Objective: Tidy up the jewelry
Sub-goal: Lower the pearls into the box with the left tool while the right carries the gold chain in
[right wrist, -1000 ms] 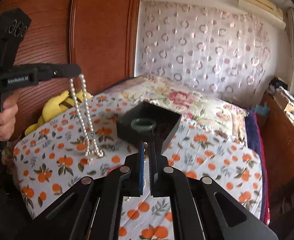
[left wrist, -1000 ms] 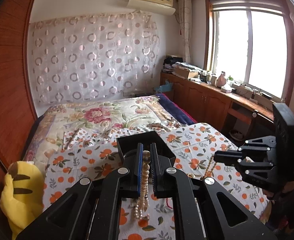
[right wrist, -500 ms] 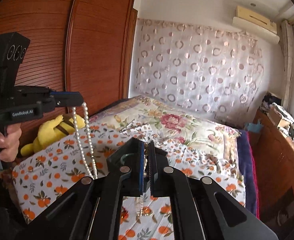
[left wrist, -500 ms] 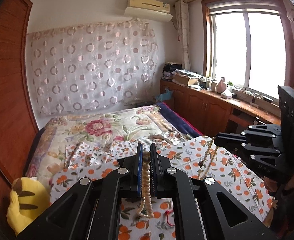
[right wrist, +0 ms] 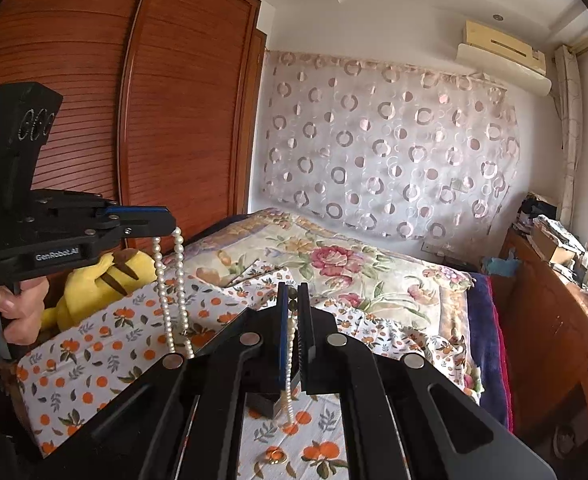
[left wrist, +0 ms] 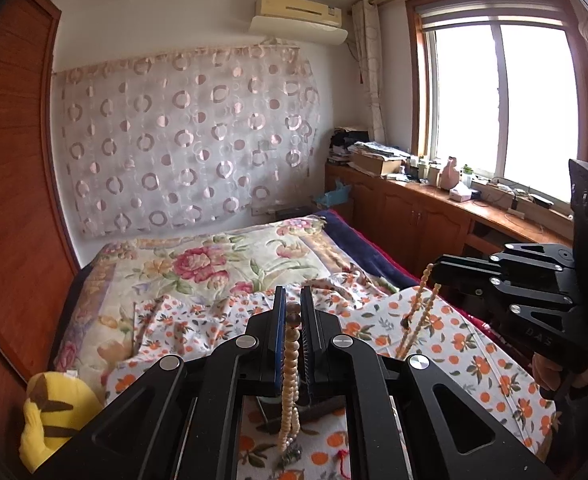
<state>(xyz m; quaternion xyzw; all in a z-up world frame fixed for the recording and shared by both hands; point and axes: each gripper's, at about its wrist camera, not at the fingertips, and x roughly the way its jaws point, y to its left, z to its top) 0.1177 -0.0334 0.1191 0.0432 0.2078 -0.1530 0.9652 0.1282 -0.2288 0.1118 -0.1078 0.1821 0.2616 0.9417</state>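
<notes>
Pearls, round and glossy, dangle in loops: left gripper (left wrist: 292,314) clamps the pearl necklace (left wrist: 289,380), right gripper (right wrist: 292,300) the bead strand (right wrist: 291,360), above the orange-print bedsheet (left wrist: 446,344).

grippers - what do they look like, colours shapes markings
Both are matte black handheld tools with angular open-frame linkage arms joined by round silver pivot bolts. The left gripper has blue pads lining its narrow fingers, as does the right gripper. The left one's side reads "GenRobot.AI" in white, and a flat black block stands upright at its rear. No cables or sleeves show.
</notes>
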